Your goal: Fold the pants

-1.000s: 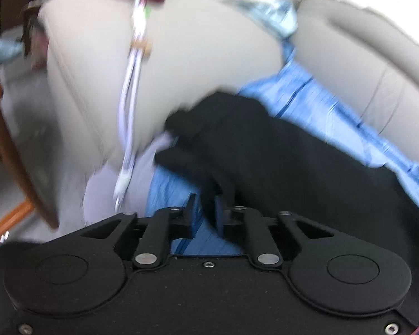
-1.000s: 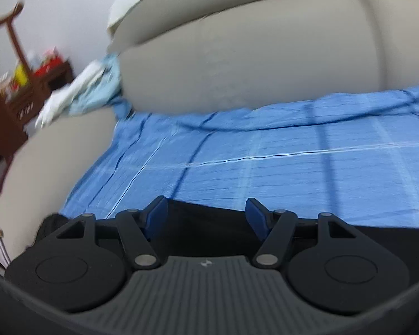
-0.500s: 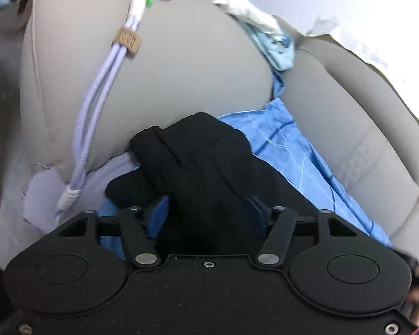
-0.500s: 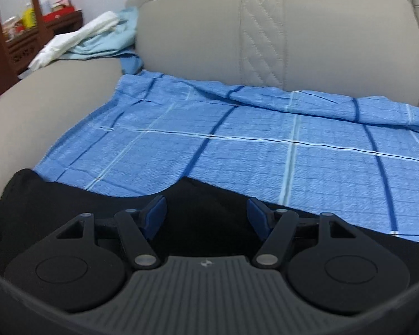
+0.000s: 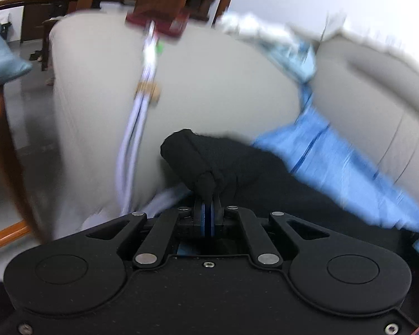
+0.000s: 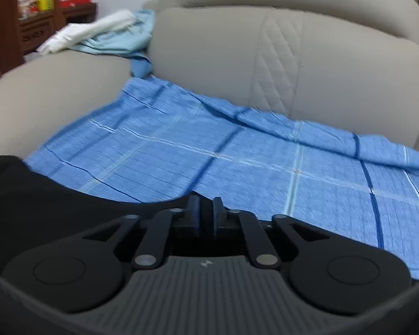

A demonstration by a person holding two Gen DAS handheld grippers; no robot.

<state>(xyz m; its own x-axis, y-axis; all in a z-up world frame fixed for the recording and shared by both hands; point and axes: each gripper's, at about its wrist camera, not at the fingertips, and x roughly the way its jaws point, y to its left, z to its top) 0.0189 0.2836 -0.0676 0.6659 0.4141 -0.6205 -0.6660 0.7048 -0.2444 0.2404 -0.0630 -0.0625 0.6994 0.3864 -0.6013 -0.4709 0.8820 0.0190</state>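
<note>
My left fingers (image 5: 208,195) are pressed together, pinching a bunched fold of the black pants (image 5: 265,178) at the sofa seat's end by the armrest (image 5: 209,89). My right fingers (image 6: 206,206) have just been closing, black cloth between them; I cannot tell whether they grip it. The pants lie along the front edge of the seat on a blue sheet (image 6: 237,156).

The left wrist view is smeared by motion blur: the white cable (image 5: 138,128) on the sofa arm (image 5: 209,92), the blue checked sheet (image 5: 335,164) and the pale cloths (image 5: 279,42) behind lose their edges. The black pants (image 5: 237,167) run under the left gripper (image 5: 208,195), hiding the pinched part. In the right wrist view the pants (image 6: 56,209) are cut off at the left edge, and whether the right gripper (image 6: 206,203) presses fabric cannot be told.
</note>
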